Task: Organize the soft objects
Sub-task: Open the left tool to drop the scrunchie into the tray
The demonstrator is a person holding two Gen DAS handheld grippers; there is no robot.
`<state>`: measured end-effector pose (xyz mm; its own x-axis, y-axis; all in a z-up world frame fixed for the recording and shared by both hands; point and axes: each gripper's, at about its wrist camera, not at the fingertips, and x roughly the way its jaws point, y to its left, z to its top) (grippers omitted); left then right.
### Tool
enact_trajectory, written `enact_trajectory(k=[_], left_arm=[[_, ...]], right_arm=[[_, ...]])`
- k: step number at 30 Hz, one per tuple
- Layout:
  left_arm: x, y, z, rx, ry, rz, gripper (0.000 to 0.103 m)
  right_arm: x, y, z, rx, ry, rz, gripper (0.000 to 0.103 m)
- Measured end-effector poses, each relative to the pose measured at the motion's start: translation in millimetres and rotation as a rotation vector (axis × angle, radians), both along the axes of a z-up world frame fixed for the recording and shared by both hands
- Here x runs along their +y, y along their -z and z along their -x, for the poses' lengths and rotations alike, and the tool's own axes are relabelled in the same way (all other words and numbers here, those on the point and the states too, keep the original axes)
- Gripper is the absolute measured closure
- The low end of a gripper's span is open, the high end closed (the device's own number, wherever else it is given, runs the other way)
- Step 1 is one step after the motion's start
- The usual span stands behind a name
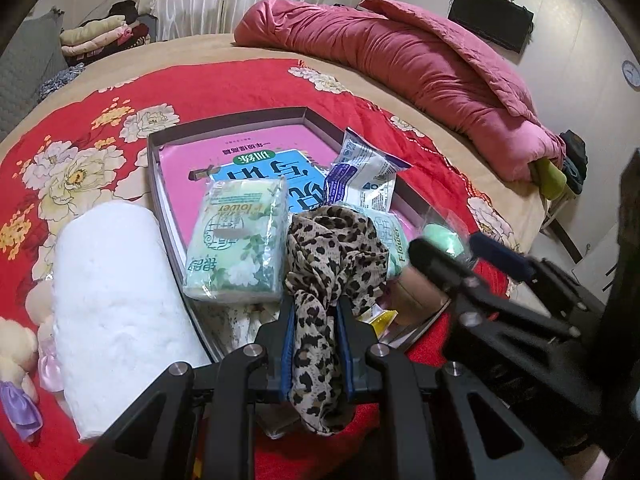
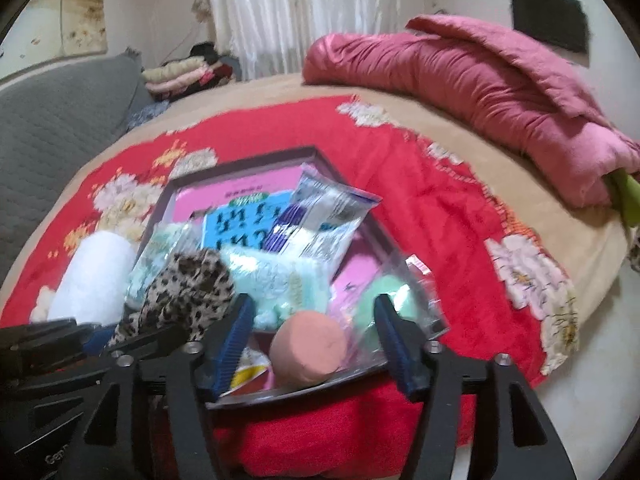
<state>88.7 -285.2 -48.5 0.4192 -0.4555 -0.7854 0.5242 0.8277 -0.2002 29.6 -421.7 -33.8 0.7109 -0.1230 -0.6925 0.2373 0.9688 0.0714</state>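
1. Two hand-held grippers work over the shallow box (image 1: 160, 148) on the bed, and we take that box as our landmark. The left hand-held gripper (image 1: 316, 320) is clamped narrowly on the leopard-print scarf (image 1: 332, 256), which bunches above the fingertips and hangs down between the blue pads (image 1: 286, 344).
2. The right hand-held gripper (image 2: 316, 316) stands wide and holds nothing. Between its spread fingers, at the box's near edge, lies the peach-coloured roll (image 2: 308, 354).
3. We judge the coming move turns on this: the scarf sits over the box's near edge, its long axis running roughly along the left gripper's own fingers, so lowering and letting go would drop it into the box. The left hand has the scarf; the right is nearer the peach roll and the green soft thing in a clear bag (image 2: 384, 296) beside it.
4. Inside the box we see a tissue pack (image 1: 236, 244), a white-and-blue pouch (image 1: 364, 172) leaning on the far side, and a pink book underneath.
5. Left of the box lies the white fluffy roll (image 1: 116, 316), still outside it, with a small plush toy (image 1: 16, 344) beyond.
6. Only the left view shows the plush toy and the scarf's grip; only the right view shows the peach roll whole. The right view is blurred, so finer detail escapes us.
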Motion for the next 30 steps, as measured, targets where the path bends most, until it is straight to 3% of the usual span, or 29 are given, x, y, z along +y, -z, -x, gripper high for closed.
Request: enact_trajectory(k=[6,14,22,30], left_arm=[[-10,3,2,0.015,0.028,-0.013,0.083],[-11,3,5,0.027,0.04,-0.016,0.07],[-13,-3,14,-0.032,0.046,-0.041,0.055],[-10,-7,13,-0.041,0.056,-0.016,0.053]], right_arm=[[-15,-9,12,-0.071,0.064,-0.03,0.029],[-15,-13,15,-0.084,0.069,-0.021,0.028],[-17,-12,16,-0.087,0.078,-0.027,0.027],[-22,-11,18,-0.093,0.112,-0.036,0.027]])
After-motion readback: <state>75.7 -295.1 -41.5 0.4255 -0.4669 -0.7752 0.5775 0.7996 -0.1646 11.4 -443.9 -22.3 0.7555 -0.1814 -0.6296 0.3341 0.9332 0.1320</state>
